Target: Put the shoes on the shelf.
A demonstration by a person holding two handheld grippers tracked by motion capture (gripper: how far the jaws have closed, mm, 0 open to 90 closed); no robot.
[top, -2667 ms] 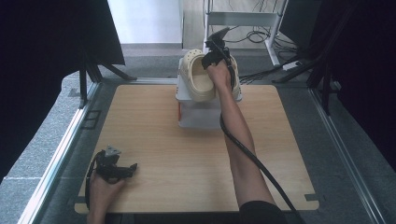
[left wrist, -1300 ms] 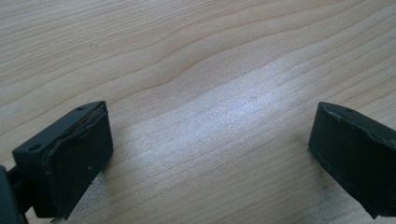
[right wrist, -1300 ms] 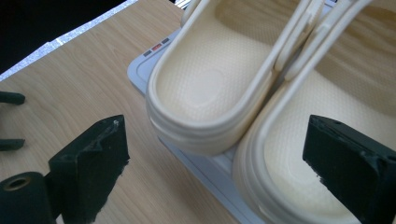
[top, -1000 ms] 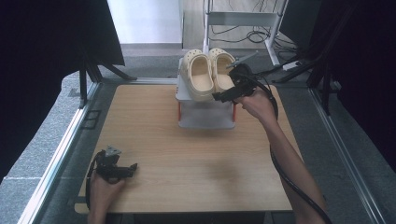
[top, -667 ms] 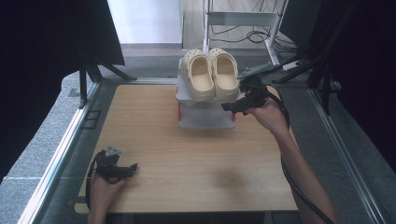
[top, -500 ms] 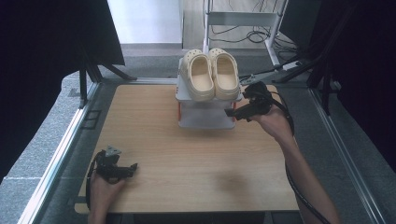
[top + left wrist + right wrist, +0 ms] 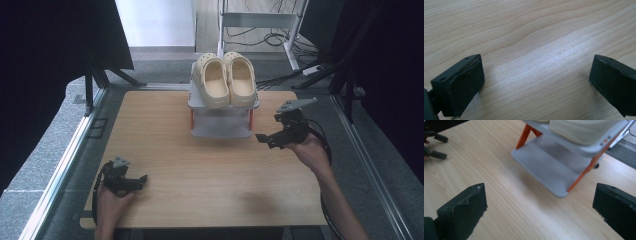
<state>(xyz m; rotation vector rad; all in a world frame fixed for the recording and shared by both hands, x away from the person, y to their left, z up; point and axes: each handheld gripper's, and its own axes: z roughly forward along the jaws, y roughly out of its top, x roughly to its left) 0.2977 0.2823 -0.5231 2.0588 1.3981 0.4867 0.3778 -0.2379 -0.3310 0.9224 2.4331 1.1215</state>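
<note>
Now the right gripper (image 7: 277, 136) sits right of centre in the high view, jaws spread wide and empty, having backed away from the pair of cream clogs (image 7: 226, 80), which were not both on the rack earlier. They rest side by side on the top shelf of the small grey rack (image 7: 220, 127) at upper centre; the placing looks finished. The lower shelf (image 7: 549, 168) is bare. At lower left the left gripper (image 7: 131, 181) has stayed put on the wooden table (image 7: 200, 180), jaws apart.
</note>
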